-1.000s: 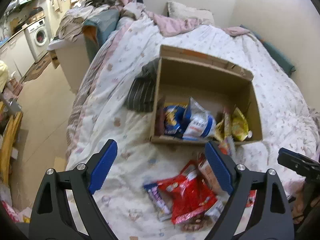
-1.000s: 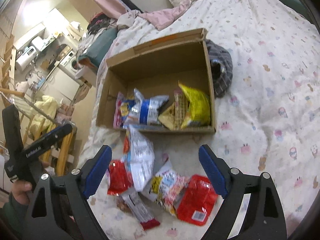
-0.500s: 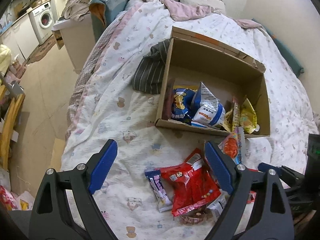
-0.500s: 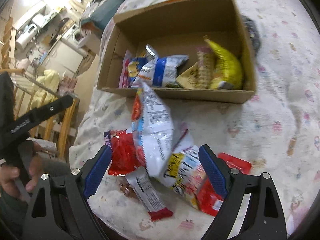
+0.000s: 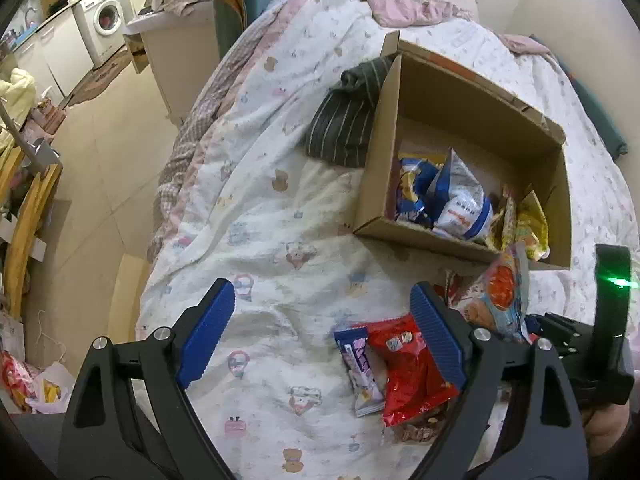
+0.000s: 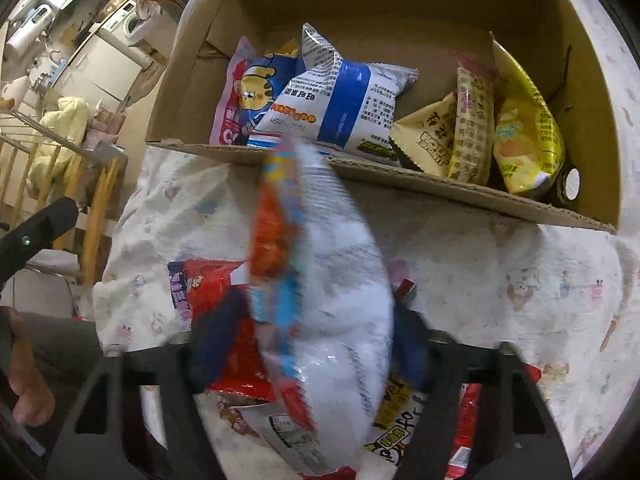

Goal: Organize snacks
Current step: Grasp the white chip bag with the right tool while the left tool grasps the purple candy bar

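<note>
- Right gripper (image 6: 300, 344) is closing in on a white bag (image 6: 332, 300) with an orange and blue edge. The jaws have just been narrowing, and the bag is standing between the blue pads, which look like they're pressing its sides. That part is heavily blurred, though.
- Bag is poking up in front of the box (image 6: 440, 188), its top corner overlapping the near wall.
- Left gripper (image 5: 320, 336) is hanging wide open over the bedspread (image 5: 272, 216), with nothing between the pads.
- A red pack (image 5: 404, 372) and a purple bar (image 5: 360, 364) are lying on the bedspread by the left gripper's right pad, touching each other.
- More packs are sitting under the white bag in the right view: a red one (image 6: 208, 292) and a yellow-and-white one (image 6: 396, 416).
- Box is sitting on the bed, already holding snacks: a blue-and-white bag (image 6: 344, 108), a pink-and-blue pack (image 6: 248, 96) beside it, a tan pack (image 6: 428, 136), a slim stick pack (image 6: 472, 120) and a yellow bag (image 6: 524, 132) along the near wall.
- Striped cloth (image 5: 344, 128) is bunched up against the box's left wall.
- A hand (image 6: 28, 392) is showing at the left edge of the right view.
</note>
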The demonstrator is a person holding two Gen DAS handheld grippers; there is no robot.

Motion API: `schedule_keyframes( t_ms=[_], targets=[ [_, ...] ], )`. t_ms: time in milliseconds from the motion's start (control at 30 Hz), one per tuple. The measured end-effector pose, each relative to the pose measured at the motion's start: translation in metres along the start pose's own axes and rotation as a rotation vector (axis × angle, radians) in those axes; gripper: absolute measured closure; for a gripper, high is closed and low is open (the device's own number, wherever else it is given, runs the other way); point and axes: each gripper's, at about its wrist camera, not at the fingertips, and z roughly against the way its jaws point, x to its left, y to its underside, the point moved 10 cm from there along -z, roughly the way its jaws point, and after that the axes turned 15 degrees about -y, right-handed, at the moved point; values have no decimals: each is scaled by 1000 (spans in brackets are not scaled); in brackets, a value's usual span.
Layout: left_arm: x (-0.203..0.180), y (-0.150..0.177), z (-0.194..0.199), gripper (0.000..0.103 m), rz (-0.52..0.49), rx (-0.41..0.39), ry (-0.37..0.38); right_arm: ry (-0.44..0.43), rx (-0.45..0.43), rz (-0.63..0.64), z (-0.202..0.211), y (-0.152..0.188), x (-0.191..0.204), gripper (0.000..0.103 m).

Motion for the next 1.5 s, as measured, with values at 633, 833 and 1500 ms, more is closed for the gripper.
schedule_keyframes(
  t_ms=[633,833,1500],
  targets=[
    [-11,52,-47,38,-4,248,-33,-202,-296,-35,112,6,-3,68],
    [-32,81,-67,59,-49,383,6,-193,-360,-80,128,6,-19,68],
    [-73,107,-82,88,-277,348,-83,-142,-372,-68,139,16,-31,68]
  ],
)
